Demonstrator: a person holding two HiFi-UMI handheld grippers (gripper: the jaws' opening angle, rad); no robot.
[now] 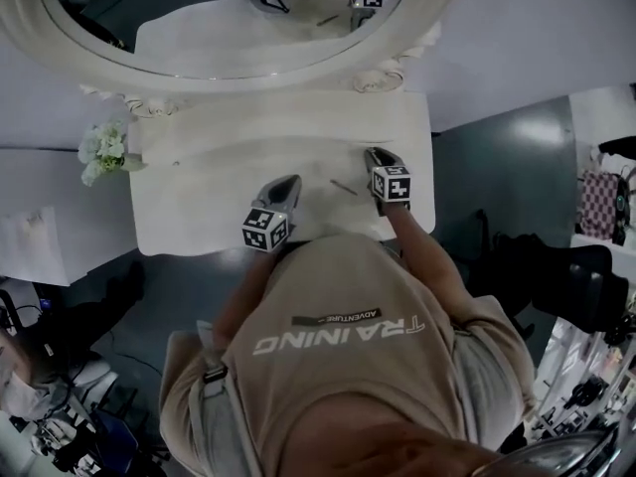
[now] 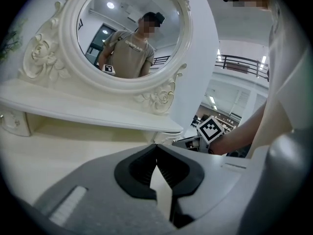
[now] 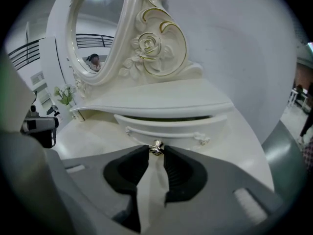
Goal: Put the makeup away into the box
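On the vanity table [image 1: 199, 217] below the mirror [image 1: 199, 28], nothing looks stowed yet. The drawer [image 3: 171, 126] under the mirror, likely your box, is barely cracked open. Your right gripper [image 3: 156, 153] is clenched on its knob [image 3: 156, 148]; your left gripper [image 2: 156, 151] is closed on nothing. The makeup stick [image 1: 344, 187] lies flat before the mirror, slanting, tip unclear.

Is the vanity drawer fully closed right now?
No, the drawer stands out from the vanity, with a dark gap showing above its front in the right gripper view.
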